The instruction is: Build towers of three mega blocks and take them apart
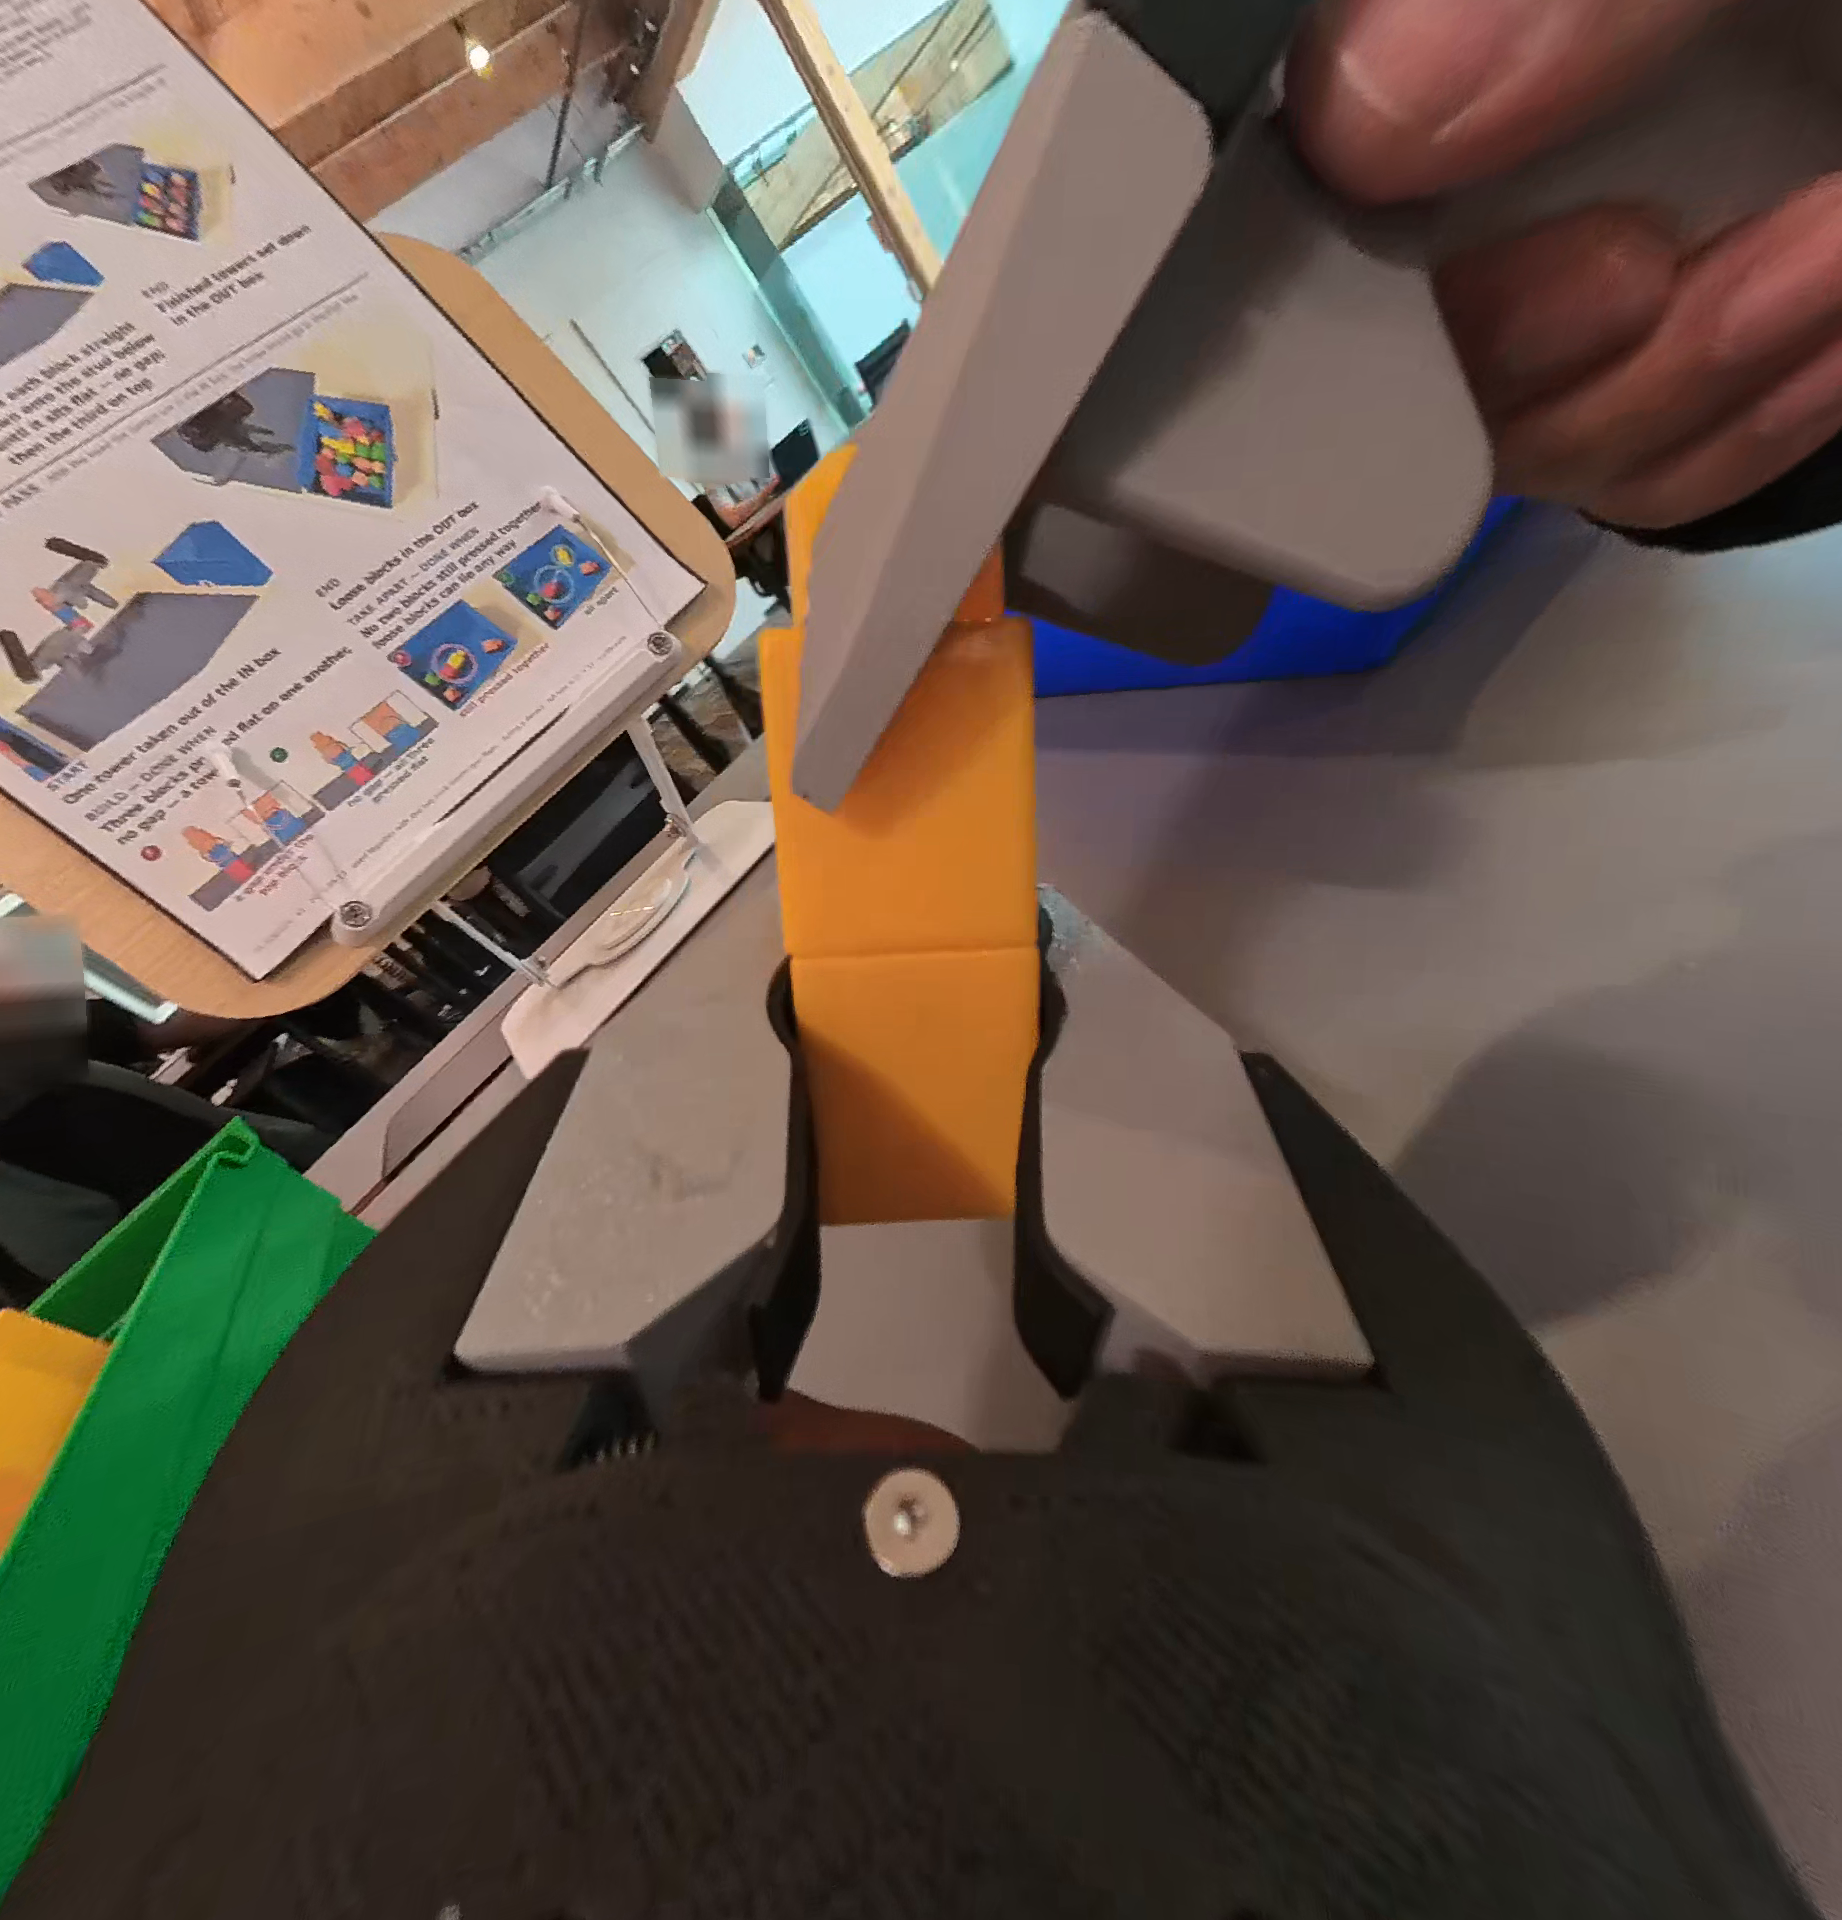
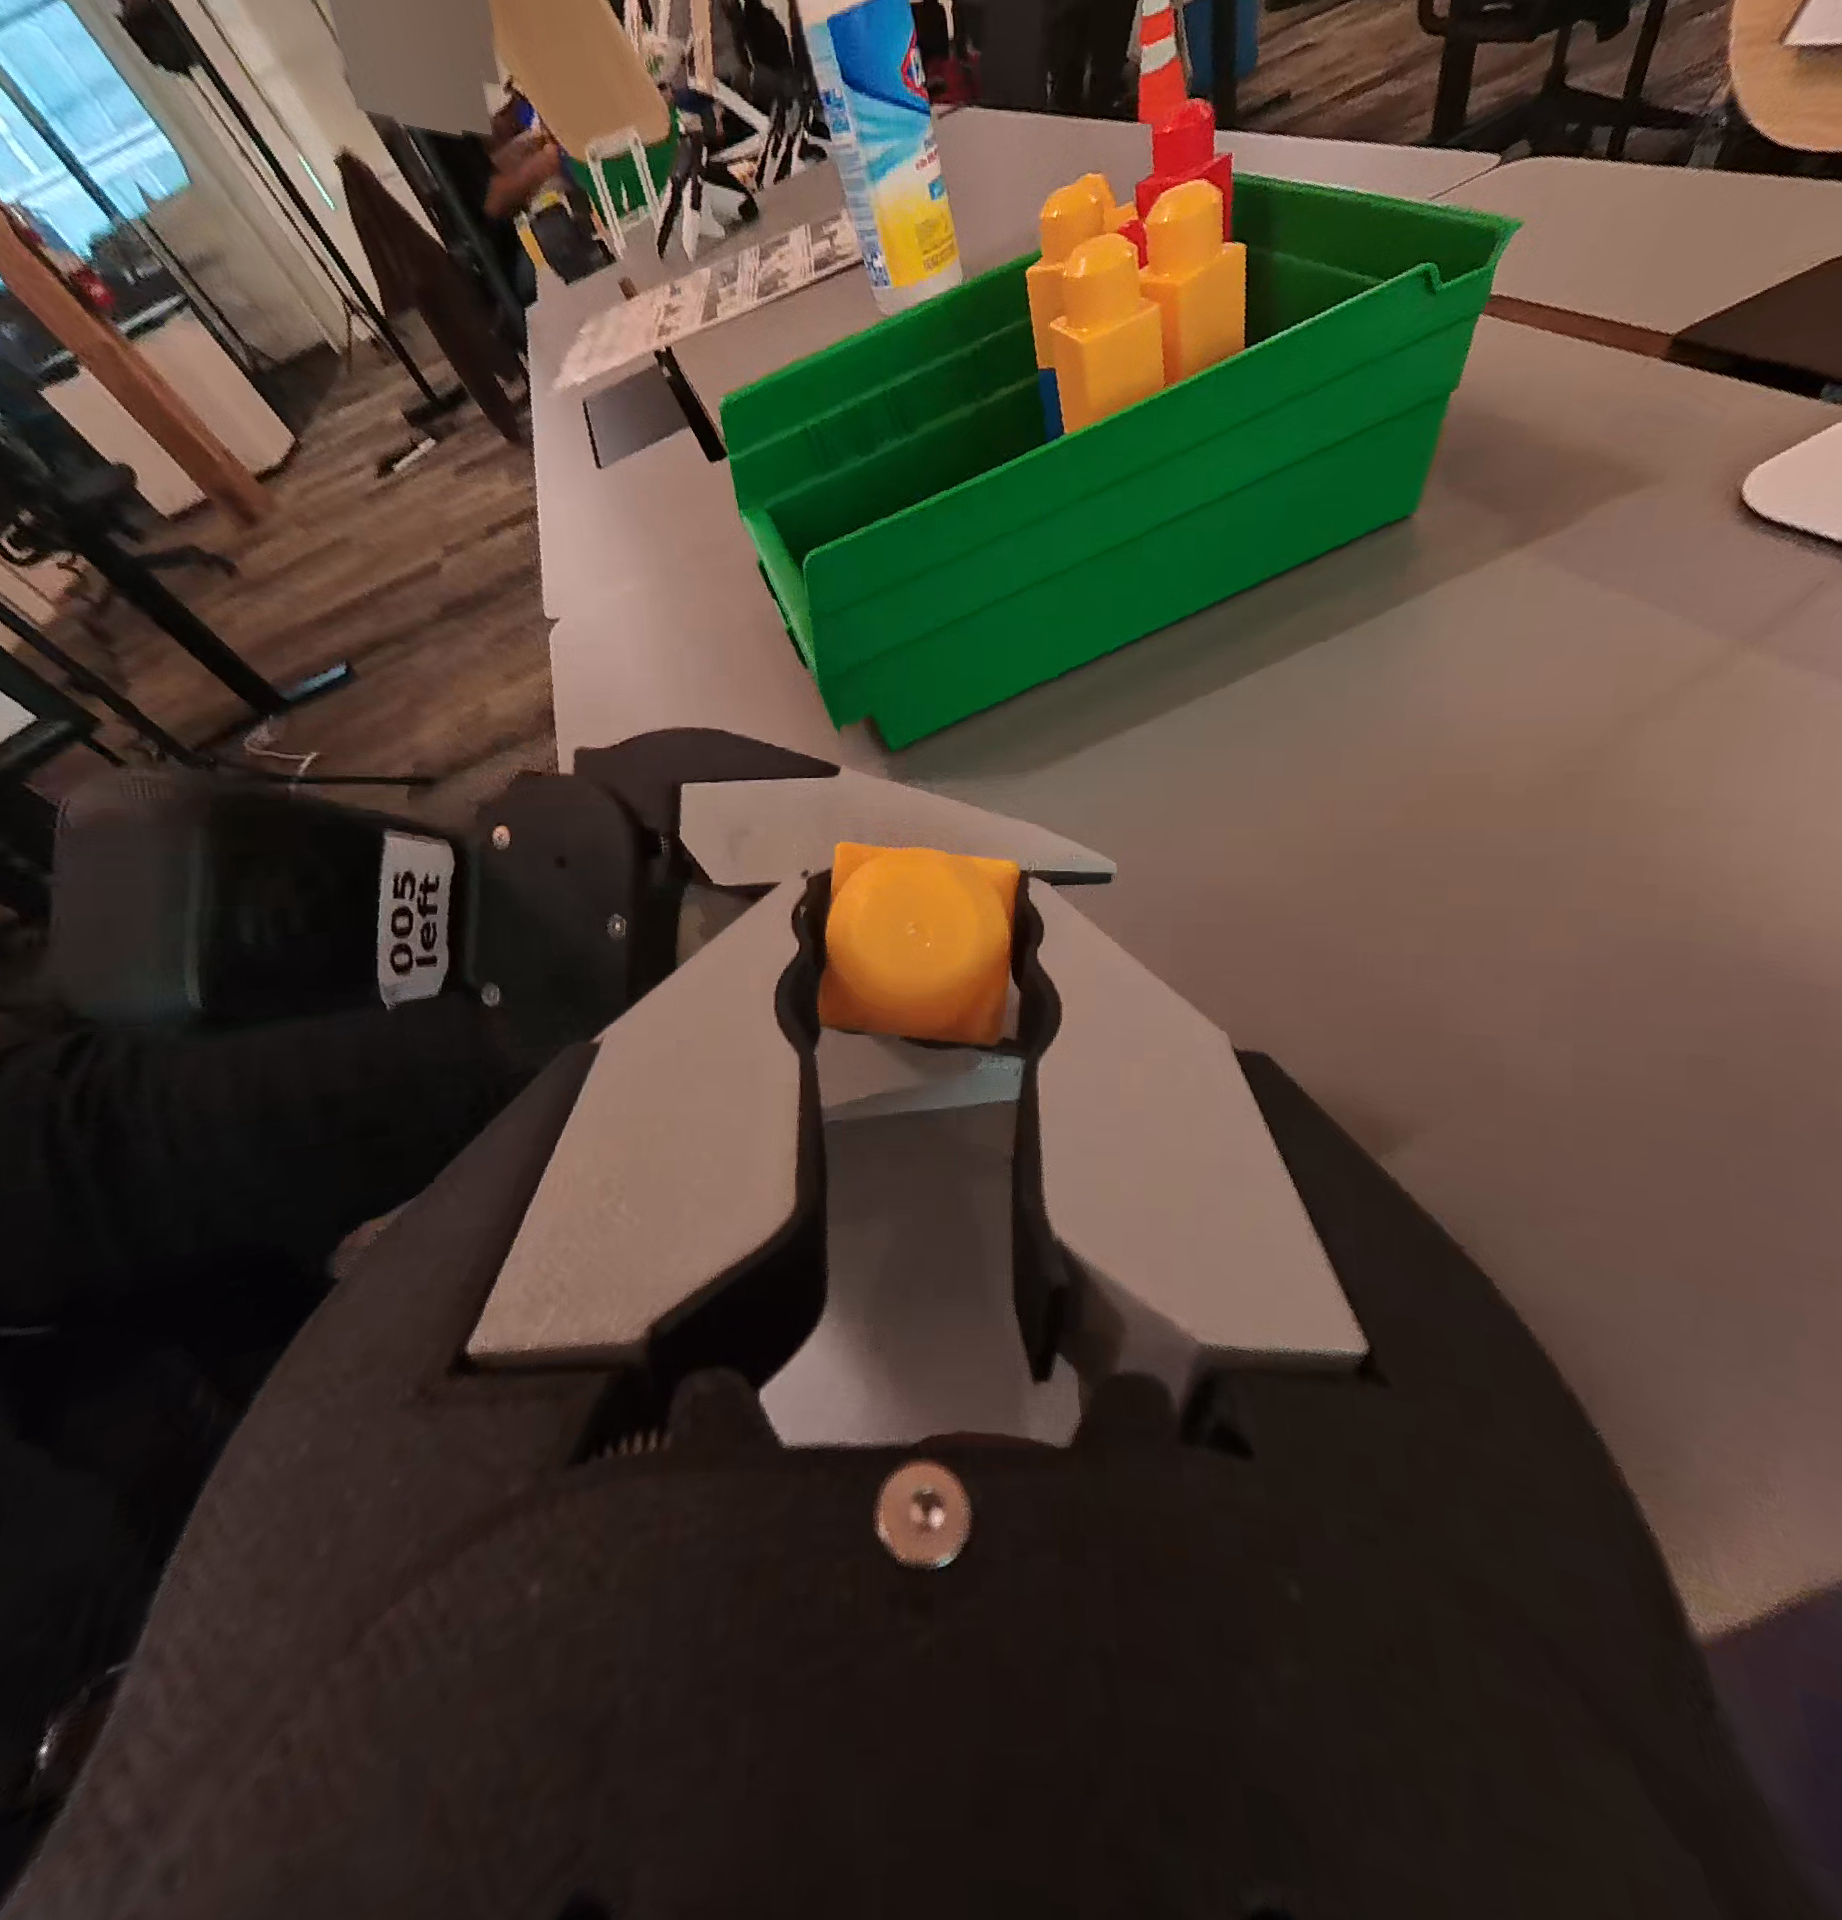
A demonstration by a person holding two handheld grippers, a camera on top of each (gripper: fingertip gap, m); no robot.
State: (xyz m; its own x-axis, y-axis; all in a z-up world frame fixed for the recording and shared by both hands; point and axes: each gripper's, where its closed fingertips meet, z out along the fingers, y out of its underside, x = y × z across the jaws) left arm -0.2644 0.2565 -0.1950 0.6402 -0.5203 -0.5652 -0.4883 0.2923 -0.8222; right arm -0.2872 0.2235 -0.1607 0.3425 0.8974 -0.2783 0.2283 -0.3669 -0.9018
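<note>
A tower of orange mega blocks is held in the air above the grey table. My left gripper is shut on its bottom block. My right gripper comes in from above and is shut on the upper part of the tower. In the right wrist view my right gripper looks down on the top block's round stud, with its jaws closed on the block's sides. One left gripper finger shows beneath it.
A green bin on the table holds several upright orange and red towers; it also shows in the left wrist view. A blue bin sits behind the tower. An instruction sheet on a stand is at the left. A wipes canister stands beyond the green bin.
</note>
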